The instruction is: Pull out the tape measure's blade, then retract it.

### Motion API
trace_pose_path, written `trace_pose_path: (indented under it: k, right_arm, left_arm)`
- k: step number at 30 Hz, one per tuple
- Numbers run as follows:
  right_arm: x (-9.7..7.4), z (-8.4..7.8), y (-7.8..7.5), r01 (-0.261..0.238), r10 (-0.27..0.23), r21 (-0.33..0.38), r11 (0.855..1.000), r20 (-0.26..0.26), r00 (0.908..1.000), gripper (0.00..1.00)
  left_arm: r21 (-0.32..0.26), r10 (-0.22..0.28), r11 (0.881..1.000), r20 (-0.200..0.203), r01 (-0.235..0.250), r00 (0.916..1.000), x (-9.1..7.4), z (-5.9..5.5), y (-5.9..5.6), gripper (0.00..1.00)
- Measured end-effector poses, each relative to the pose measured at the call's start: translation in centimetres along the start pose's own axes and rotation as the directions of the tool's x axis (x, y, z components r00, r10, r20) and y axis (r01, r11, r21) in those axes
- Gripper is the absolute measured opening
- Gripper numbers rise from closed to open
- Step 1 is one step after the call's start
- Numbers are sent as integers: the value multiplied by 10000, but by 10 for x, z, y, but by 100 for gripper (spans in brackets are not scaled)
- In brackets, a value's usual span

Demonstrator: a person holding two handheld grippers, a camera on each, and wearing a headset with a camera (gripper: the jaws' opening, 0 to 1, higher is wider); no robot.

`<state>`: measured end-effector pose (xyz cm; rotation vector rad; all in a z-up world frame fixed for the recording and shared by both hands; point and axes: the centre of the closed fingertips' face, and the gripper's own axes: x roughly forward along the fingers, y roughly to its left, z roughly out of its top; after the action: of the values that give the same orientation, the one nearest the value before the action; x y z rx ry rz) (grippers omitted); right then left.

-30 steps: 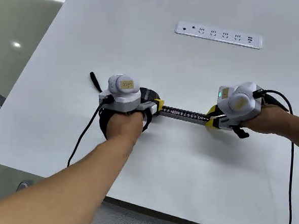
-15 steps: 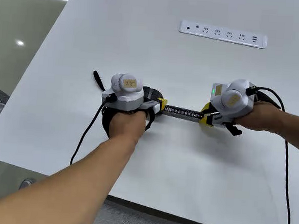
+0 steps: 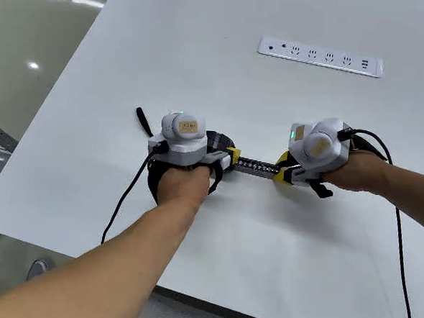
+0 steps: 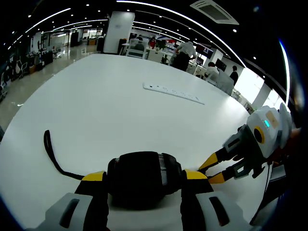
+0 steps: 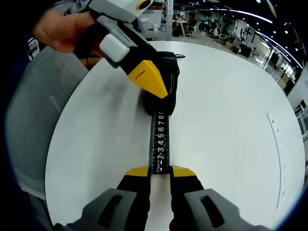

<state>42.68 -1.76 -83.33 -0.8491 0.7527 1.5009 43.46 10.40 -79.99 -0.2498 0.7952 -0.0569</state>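
1. The left tool (image 4: pixel 144 178) is pressed onto the black tape measure (image 4: pixel 139 173). One yellow-tipped jaw is on each side of the tape measure's body, and both jaws touch it.
2. The tape measure lies on the white desk (image 3: pixel 204 57), under the front part of the left tool. In the head view it is near the middle of the desk.
3. The right tool (image 5: pixel 160 171) has its jaws pressed together, and they pinch the free end of the blade (image 5: pixel 160 139).
4. A short part of the blade is out of the tape measure. It runs straight between the two tools, low over the desk. Its printed numbers face up in the right gripper view.
5. In the head view the two tools are near each other, with the bare blade between them. The left hand (image 3: pixel 182 182) and the right hand (image 3: pixel 355 171) each grip their own tool from behind.
6. A thin black strap (image 4: pixel 48 149) goes out from the tape measure and lies curved on the desk, on the side away from the blade.
7. A white power strip (image 3: pixel 320 56) lies on the far part of the desk, well apart from both tools.
8. A black cable (image 3: pixel 127 190) hangs from the left tool over the near edge of the desk.
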Motion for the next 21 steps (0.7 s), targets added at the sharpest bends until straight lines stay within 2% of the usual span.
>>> trace_pose_path:
  k: [21]
  right_arm:
    - [22,29,-3,-60,60,15,10000,307,9995,11]
  left_arm:
    - [-46,-82,10000,-54,82,10000,1,0,0,57]
